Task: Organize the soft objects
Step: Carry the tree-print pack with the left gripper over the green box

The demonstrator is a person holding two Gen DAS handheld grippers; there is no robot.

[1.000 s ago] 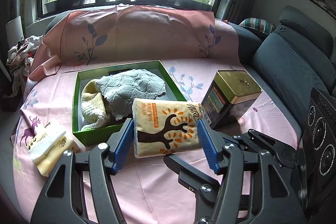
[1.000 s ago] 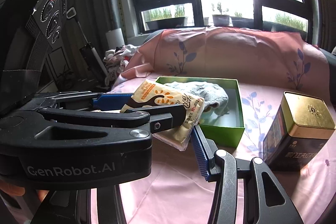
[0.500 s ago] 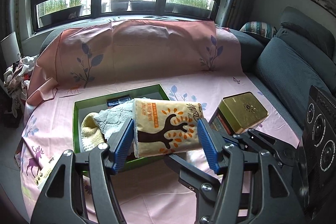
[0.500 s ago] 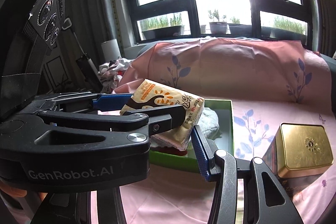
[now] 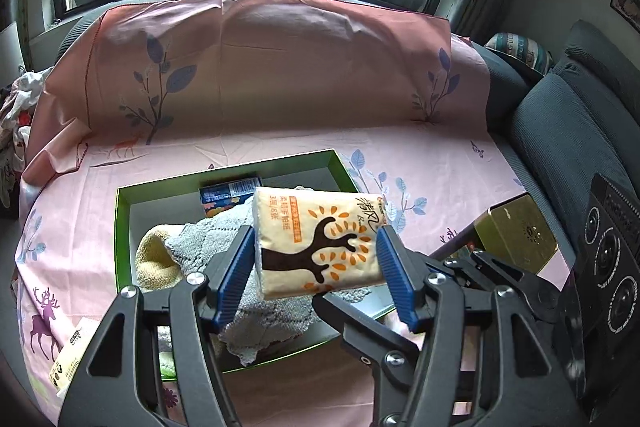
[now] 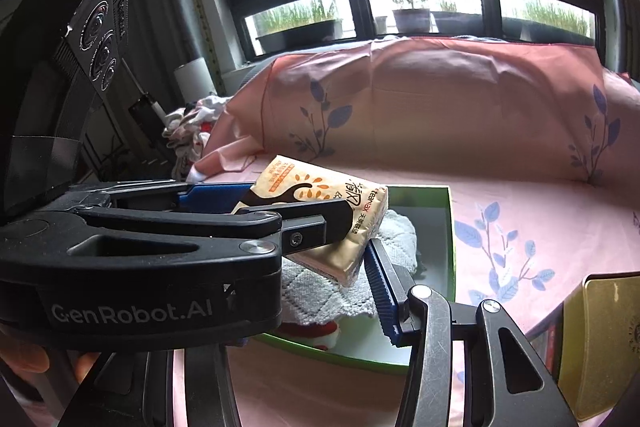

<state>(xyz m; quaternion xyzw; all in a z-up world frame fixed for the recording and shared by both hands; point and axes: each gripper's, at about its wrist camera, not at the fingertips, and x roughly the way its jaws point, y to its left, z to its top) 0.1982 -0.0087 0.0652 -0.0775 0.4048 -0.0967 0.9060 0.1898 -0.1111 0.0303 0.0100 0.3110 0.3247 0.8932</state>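
Note:
My left gripper (image 5: 316,267) is shut on a cream tissue pack with a brown tree print (image 5: 318,239) and holds it in the air over the green box (image 5: 122,227). The box holds a grey knitted cloth (image 5: 208,243), a yellow towel (image 5: 154,263) and a small blue packet (image 5: 230,191). In the right wrist view the same pack (image 6: 320,203) sits between the left gripper's fingers above the grey cloth (image 6: 316,291) in the green box (image 6: 450,227). Only one blue pad (image 6: 382,287) of my right gripper shows; the left gripper hides the other side.
A gold tin (image 5: 520,235) stands right of the box, also at the right wrist view's right edge (image 6: 600,339). Another tissue pack (image 5: 70,355) lies at the front left on the pink sheet (image 5: 280,99). A grey sofa (image 5: 576,131) is on the right.
My left gripper has carried the tissue pack up and forward, from low in front of the box to over the cloths inside it. The right gripper followed alongside.

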